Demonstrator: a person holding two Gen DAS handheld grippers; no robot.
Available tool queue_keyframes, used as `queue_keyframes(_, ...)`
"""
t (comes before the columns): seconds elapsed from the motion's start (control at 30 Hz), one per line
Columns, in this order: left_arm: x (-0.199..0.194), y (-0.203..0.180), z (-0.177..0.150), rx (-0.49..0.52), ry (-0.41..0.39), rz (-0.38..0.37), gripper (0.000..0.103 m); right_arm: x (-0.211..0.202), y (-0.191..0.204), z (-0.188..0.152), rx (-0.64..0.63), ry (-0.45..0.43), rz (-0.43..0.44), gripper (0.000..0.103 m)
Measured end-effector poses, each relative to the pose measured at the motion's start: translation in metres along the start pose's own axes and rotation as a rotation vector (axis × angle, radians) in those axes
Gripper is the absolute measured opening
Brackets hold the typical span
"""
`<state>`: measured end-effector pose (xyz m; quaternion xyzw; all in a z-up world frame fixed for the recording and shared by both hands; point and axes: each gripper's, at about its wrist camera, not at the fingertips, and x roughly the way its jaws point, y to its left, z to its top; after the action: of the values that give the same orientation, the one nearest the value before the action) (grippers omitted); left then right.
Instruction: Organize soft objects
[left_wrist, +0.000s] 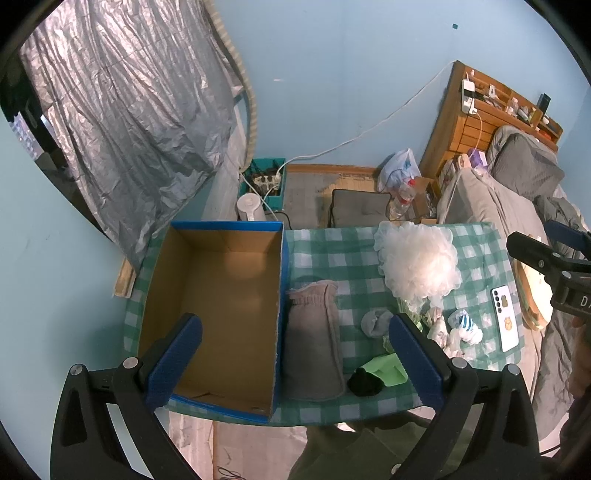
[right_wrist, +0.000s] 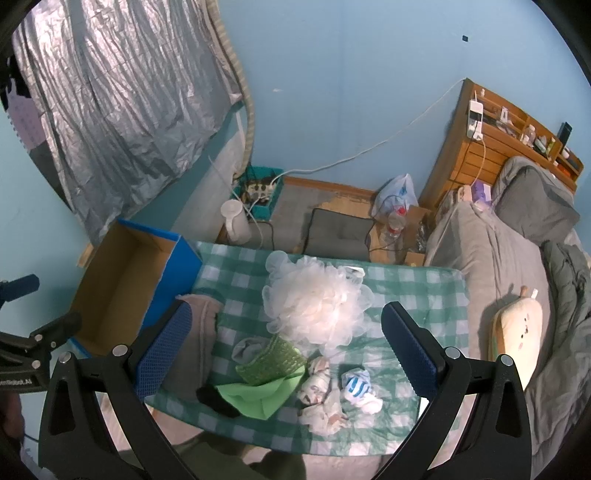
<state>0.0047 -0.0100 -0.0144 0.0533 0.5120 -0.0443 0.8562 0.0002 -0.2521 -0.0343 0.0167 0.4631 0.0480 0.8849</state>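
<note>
A small table (left_wrist: 317, 236) draped in a green-and-white checked cloth carries everything. On its left side stands the largest item, a blue cardboard box (left_wrist: 221, 314) with a plain brown inside, open at the top and holding nothing visible. Just right of the box, touching its wall, lies a long grey fabric pouch (left_wrist: 314, 343) with a gathered, elasticated top end pointing away from the cameras. Toward the far right of the cloth sits a big white mesh bath pouf (right_wrist: 314, 306), frilly and translucent, puffed up higher than the things around it. In front of the pouf is a cluster of smaller soft pieces: a textured green scrubbing cloth (right_wrist: 271, 360) overlapping a smooth light-green cloth (right_wrist: 255, 397), a rolled grey sock (left_wrist: 375, 323) just behind them, a black balled-up piece (left_wrist: 365, 382) at the near edge, a crumpled white patterned cloth (right_wrist: 321, 400), and a small blue-and-white striped sock (right_wrist: 356, 384) beside it. A white phone (left_wrist: 505, 319) lies flat near the right edge of the table.

The left gripper (left_wrist: 295, 365) hangs above the near edge with its blue-padded fingers spread wide, straddling the box wall and the pouch, holding nothing. The right gripper (right_wrist: 288, 350) is likewise spread wide and empty above the pile of small cloths.
</note>
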Motion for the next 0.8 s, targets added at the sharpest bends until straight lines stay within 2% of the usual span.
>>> queue_keyframes(0.4, 0.006, -0.003, -0.002, 0.001, 0.021, -0.008, 0.102, 0.000, -0.008, -0.005, 0.011, 0.007, -0.008, 0.102)
queue_keyframes(0.63, 0.025, -0.005, -0.003, 0.010, 0.056, 0.002, 0.102, 0.002, -0.024, -0.006, 0.014, 0.022, -0.033, 0.102)
queue_keyframes(0.8, 0.044, -0.007, -0.007, 0.006, 0.100, -0.019, 0.102, 0.008, -0.039, -0.009, 0.019, 0.033, -0.047, 0.102)
